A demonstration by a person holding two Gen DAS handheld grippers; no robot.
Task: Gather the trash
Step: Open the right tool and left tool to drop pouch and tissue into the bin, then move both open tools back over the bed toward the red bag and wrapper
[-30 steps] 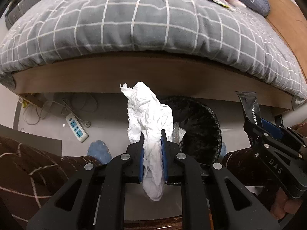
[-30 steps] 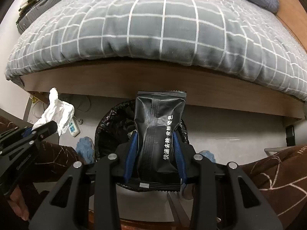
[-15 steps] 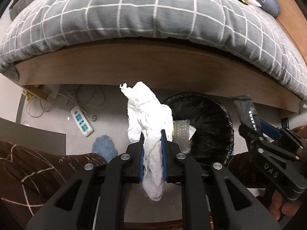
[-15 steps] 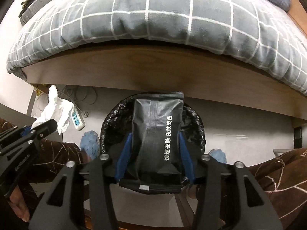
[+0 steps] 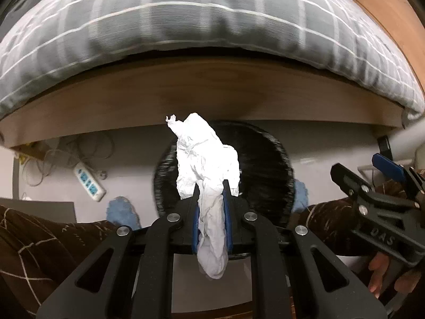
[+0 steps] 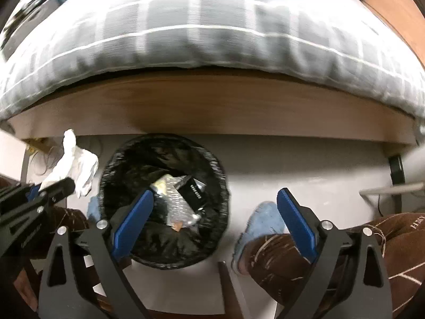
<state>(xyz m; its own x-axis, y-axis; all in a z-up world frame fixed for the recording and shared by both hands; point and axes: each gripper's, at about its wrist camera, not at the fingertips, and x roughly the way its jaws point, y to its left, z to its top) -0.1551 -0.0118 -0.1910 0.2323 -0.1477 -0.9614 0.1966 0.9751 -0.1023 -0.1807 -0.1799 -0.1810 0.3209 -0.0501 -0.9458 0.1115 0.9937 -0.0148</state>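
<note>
Now the left tongs (image 5: pixel 211 207) are clamped on the white tissue (image 5: pixel 205 164), held up in front of the black bin (image 6: pixel 164 202) by the bed (image 6: pixel 212 103). Over the bin, the right tongs (image 6: pixel 212 220) are spread wide with nothing between them, and a black packet (image 6: pixel 195 190) lies inside among wrappers.

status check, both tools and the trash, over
Left tool shut on white tissue, above black bin. Right tool open, empty; black packet lies in bin. Nothing blocking the drop.
</note>
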